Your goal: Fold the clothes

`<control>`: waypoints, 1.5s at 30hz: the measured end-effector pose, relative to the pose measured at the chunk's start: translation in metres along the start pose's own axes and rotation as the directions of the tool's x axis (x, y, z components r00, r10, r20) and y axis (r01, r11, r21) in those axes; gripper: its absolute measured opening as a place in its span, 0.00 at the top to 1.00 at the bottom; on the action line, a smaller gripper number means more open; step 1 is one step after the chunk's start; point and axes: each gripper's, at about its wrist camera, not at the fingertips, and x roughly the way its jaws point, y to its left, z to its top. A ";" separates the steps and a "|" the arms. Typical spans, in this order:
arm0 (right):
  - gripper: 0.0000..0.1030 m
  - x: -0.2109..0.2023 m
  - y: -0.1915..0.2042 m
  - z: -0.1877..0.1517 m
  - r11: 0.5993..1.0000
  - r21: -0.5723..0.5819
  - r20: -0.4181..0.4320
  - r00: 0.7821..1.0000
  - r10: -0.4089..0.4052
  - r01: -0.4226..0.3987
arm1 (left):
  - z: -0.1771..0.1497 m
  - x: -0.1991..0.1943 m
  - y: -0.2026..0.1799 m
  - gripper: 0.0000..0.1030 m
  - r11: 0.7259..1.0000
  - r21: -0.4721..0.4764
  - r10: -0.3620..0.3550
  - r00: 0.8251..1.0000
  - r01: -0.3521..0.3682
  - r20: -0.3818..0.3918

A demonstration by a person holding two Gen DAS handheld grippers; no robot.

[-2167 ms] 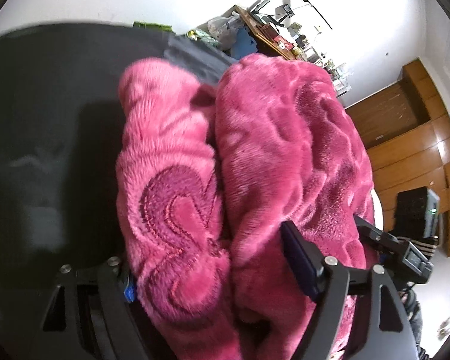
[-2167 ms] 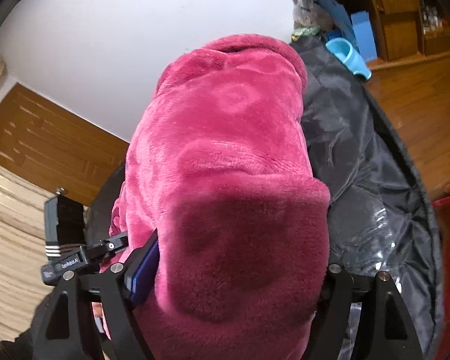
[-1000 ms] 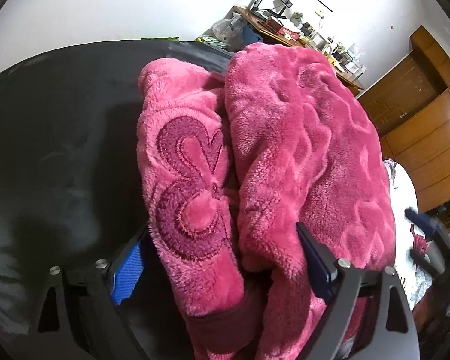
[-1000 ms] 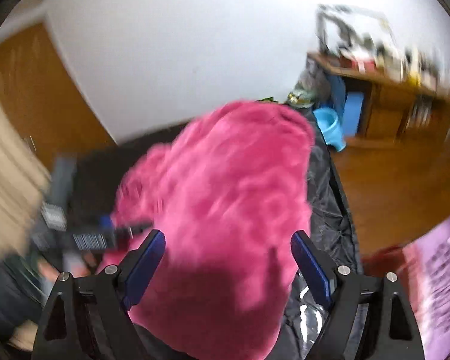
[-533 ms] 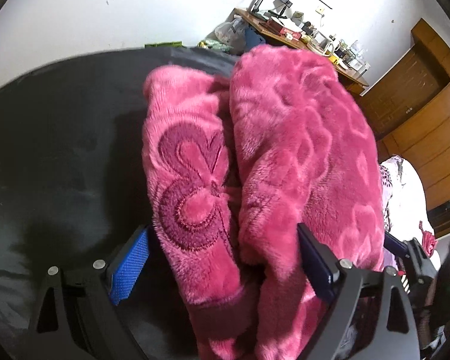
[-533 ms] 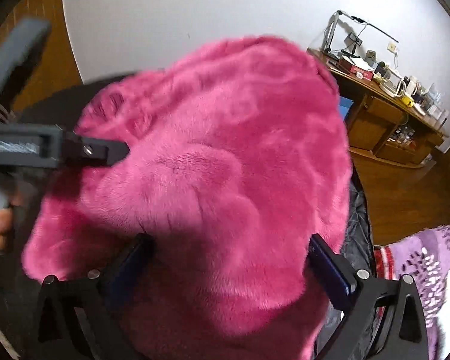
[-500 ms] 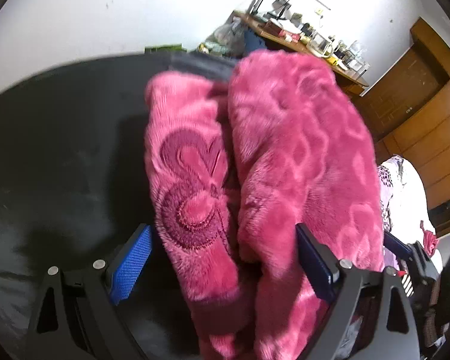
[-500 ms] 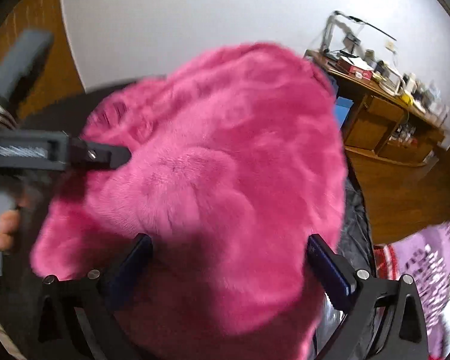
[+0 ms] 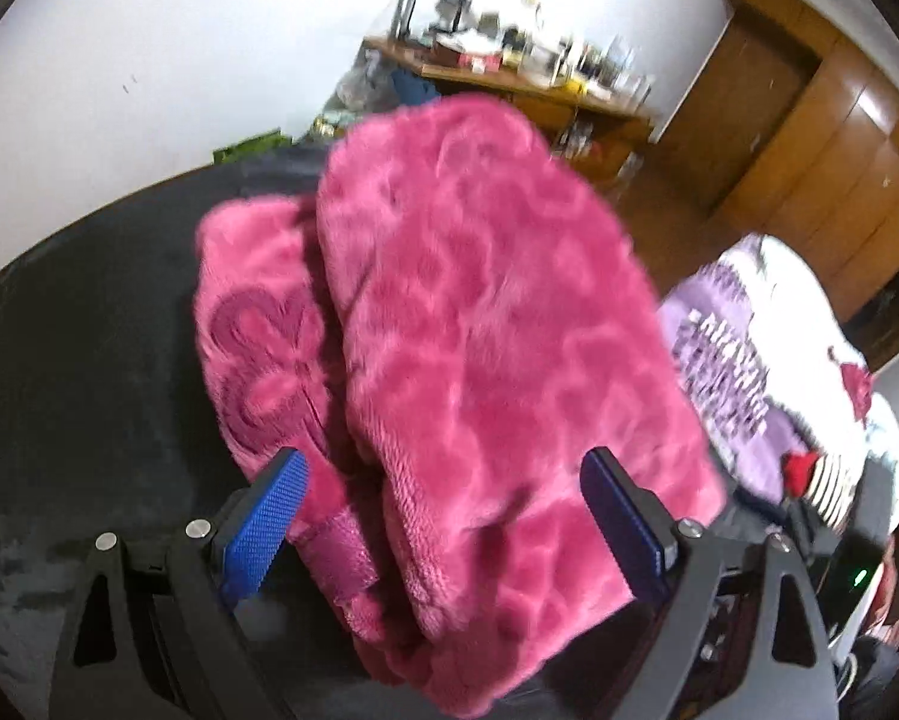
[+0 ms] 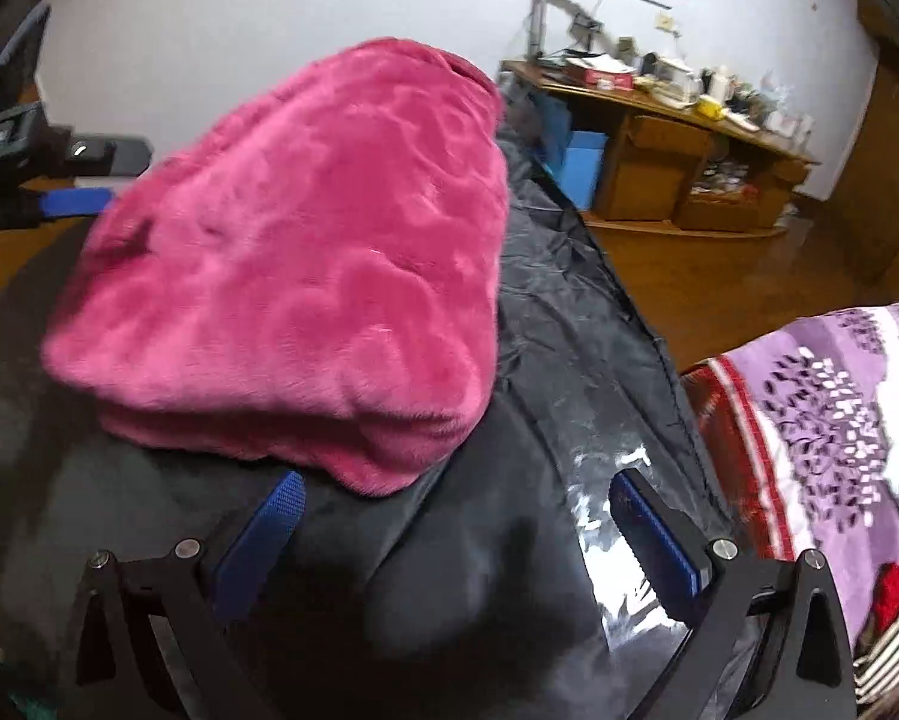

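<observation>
Pink fleece garment point(image 10: 305, 264) lies doubled in a thick bundle on the black sheet point(image 10: 569, 324). Left gripper point(image 9: 443, 516) straddles its near edge, jaws spread; right gripper point(image 10: 455, 528) stands agape, empty. Expect soft, bulky, compressible pile; grip the layered edge, not the nap.

Robe point(image 9: 479, 360): thick pink plush fleece, matt, embossed with a raised pattern; darker stitched motif on the fold left of it. Sheet point(image 10: 563, 312) under the robe: black thin cloth, slightly glossy, creased, with a shiny silvery patch to the robe's right. Left gripper point(image 9: 443, 522) and right gripper point(image 10: 455, 534): matt black plastic frames, metal screws, blue knurled pads point(image 9: 263, 531). Desk point(image 10: 659, 156) behind the robe: brown wood, semi-gloss. Quilt point(image 10: 827, 420) right of the robe: printed cloth.
</observation>
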 end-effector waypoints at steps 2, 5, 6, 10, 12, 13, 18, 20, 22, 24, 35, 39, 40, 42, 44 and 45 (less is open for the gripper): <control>0.00 0.006 -0.002 -0.008 1.000 0.005 -0.020 0.999 -0.030 0.031 | -0.005 0.015 0.001 0.09 0.999 0.021 0.045 0.999 -0.044 -0.028; 0.00 0.011 -0.006 -0.012 0.997 0.015 -0.037 0.997 -0.073 0.073 | -0.011 0.026 0.001 0.09 0.995 0.073 0.076 0.996 -0.073 -0.040; 0.00 0.012 -0.008 -0.011 0.996 0.019 -0.040 0.995 -0.086 0.087 | -0.012 0.027 -0.001 0.09 0.993 0.090 0.083 0.996 -0.080 -0.037; 0.00 0.016 -0.017 -0.007 0.990 0.035 -0.051 0.989 -0.138 0.140 | -0.014 0.033 -0.003 0.09 0.988 0.117 0.101 0.994 -0.097 -0.036; 0.00 0.018 -0.021 -0.005 0.985 0.043 -0.056 0.985 -0.164 0.167 | -0.015 0.035 -0.002 0.08 0.989 0.114 0.095 0.995 -0.090 -0.037; 0.00 0.020 -0.023 -0.004 0.984 0.055 -0.068 0.984 -0.165 0.169 | -0.016 0.036 -0.001 0.08 0.990 0.112 0.091 0.995 -0.086 -0.038; 0.00 0.020 -0.022 -0.002 0.991 0.066 -0.113 0.987 -0.111 0.119 | -0.015 0.031 0.000 0.08 0.991 0.095 0.096 0.995 -0.092 -0.033; 0.00 0.009 -0.019 -0.002 0.994 0.061 -0.115 0.990 -0.080 0.088 | -0.014 0.026 -0.001 0.06 0.991 0.078 0.112 0.993 -0.108 -0.045; 0.00 -0.005 -0.016 -0.004 0.996 0.067 -0.113 0.992 -0.055 0.063 | -0.014 0.018 -0.001 0.04 0.986 0.057 0.160 0.986 -0.156 -0.055; 0.00 -0.016 -0.013 -0.006 0.996 0.083 -0.115 0.993 -0.023 0.033 | -0.015 0.006 -0.001 0.04 0.983 0.031 0.184 0.982 -0.182 -0.044; 0.00 -0.074 0.043 -0.007 0.999 0.052 -0.084 0.996 0.014 -0.010 | -0.032 -0.069 -0.010 0.01 0.980 -0.052 0.198 0.974 -0.194 0.107; 0.00 -0.087 0.057 -0.007 1.000 0.020 -0.076 0.997 0.016 -0.014 | -0.039 -0.085 -0.017 0.01 0.976 -0.061 0.216 0.966 -0.210 0.139; 0.00 -0.089 0.057 -0.005 1.000 0.012 -0.073 0.997 0.017 -0.017 | -0.041 -0.090 -0.020 0.01 0.974 -0.063 0.224 0.964 -0.217 0.146; 0.00 -0.091 0.057 -0.001 1.000 0.003 -0.065 0.998 0.028 -0.028 | -0.045 -0.099 -0.023 0.01 0.968 -0.065 0.249 0.955 -0.242 0.161; 0.00 -0.091 0.058 0.005 0.999 -0.008 -0.056 0.997 0.048 -0.049 | -0.048 -0.107 -0.029 0.01 0.965 -0.071 0.262 0.949 -0.254 0.174; 0.00 -0.090 0.058 0.008 0.998 -0.017 -0.051 0.997 0.061 -0.062 | -0.048 -0.108 -0.033 0.01 0.961 -0.079 0.274 0.945 -0.264 0.179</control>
